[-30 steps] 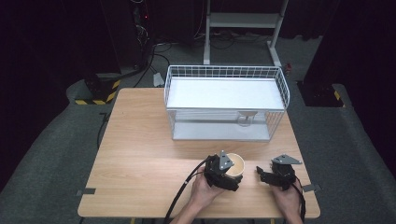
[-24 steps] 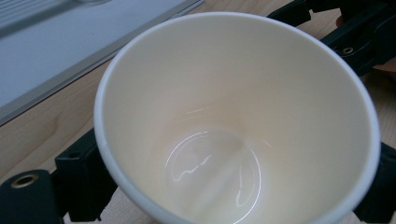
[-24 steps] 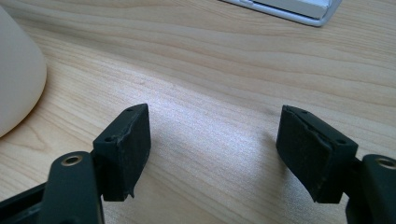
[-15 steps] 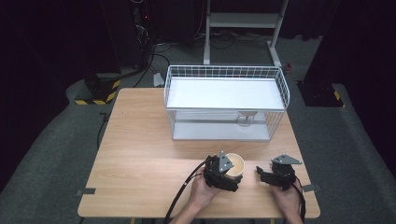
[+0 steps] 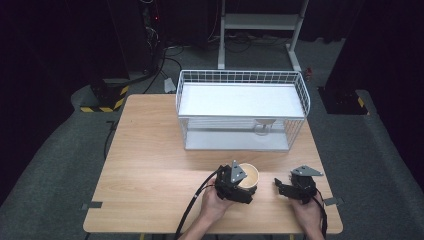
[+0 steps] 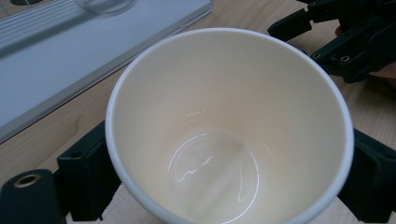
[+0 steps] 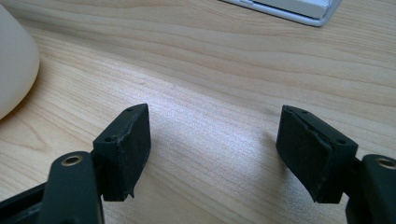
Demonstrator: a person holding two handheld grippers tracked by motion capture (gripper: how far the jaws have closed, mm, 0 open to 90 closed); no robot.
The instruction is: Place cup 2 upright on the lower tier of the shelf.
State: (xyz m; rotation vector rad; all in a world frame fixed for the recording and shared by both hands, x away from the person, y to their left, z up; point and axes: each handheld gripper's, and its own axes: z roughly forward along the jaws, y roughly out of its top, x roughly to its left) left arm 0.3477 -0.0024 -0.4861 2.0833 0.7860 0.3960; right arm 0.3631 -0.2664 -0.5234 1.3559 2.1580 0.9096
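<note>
A cream paper cup stands upright and empty near the front edge of the wooden table. My left gripper is shut on it, with a black jaw pressed against each side of the cup just below the rim. To the right of the cup my right gripper rests low over the table, jaws pointing towards the cup. In the right gripper view its fingertips stand apart with bare wood between them, and the cup's side shows at the far left.
A white wire basket with a white floor stands at the back middle of the table, and a small clear glass thing lies inside it. A black cable trails off the front edge. A person's hands hold both grippers.
</note>
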